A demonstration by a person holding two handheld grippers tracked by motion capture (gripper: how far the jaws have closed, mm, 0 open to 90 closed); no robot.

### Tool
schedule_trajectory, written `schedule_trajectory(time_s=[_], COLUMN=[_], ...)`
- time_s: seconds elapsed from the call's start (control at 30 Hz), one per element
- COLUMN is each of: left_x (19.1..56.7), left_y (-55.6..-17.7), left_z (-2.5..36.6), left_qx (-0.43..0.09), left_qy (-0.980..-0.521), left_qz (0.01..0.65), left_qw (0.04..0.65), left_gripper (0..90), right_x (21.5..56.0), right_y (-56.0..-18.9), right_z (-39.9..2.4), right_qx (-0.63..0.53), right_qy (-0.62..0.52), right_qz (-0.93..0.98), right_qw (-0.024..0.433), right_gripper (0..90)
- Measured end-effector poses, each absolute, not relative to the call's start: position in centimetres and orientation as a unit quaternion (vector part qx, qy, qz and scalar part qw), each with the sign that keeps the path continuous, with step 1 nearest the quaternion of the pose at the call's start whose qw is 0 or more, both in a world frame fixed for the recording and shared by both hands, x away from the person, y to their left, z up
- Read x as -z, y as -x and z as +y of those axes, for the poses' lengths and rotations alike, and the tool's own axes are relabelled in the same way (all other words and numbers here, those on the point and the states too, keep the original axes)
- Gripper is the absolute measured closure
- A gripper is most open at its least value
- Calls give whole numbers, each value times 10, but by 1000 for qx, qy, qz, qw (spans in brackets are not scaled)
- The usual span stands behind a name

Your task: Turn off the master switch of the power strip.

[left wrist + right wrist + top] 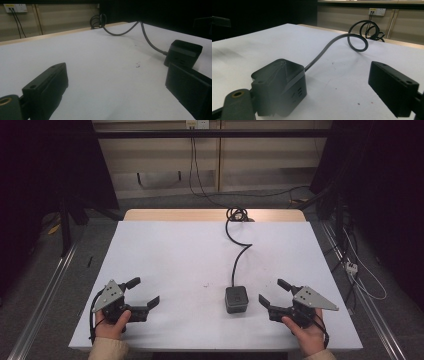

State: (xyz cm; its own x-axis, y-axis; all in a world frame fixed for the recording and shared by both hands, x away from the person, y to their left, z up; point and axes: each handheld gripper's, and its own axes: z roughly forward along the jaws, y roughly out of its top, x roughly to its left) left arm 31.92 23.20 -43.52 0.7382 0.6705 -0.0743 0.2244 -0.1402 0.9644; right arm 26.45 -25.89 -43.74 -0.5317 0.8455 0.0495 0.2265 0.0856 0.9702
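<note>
We're looking at a lab-style recording bay here: a bare white worktop [175, 255] on a grey floor, flanked by black curtains [380, 175] and metal floor rails [42, 295]. Behind it, plain beige wall panels [160, 160] with a socket plate [196, 124], and loose cables [360, 275] trailing across the floor.

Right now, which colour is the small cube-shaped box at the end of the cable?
Dark grey, nearly black. The box shows best in the high view.

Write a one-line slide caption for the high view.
Two open hand-held grippers, left gripper and right gripper, rest on a white table flanking a small black cube socket with its cable.
</note>
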Motion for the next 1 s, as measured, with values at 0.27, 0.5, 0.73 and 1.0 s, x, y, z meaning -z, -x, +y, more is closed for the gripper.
schedule_trajectory(time_s=[0.27, 0.5, 0.73, 1.0], left_x=[435, 435, 435, 435], left_y=[-319, -319, -320, -320], left_z=[232, 232, 232, 232], left_qx=[-192, -192, -193, -193], left_qy=[-731, -730, -730, -730], left_qz=[308, 307, 307, 307], left_qw=[578, 579, 579, 579], left_gripper=[42, 42, 42, 42], right_x=[437, 436, 435, 433], right_y=[-267, -269, -271, -273], right_z=[-256, -255, -254, -252], right_qx=[-551, -556, -557, -556], right_qy=[-389, -389, -388, -383], right_qz=[685, 684, 685, 689], right_qw=[275, 268, 265, 262], right_gripper=[173, 201, 214, 238])
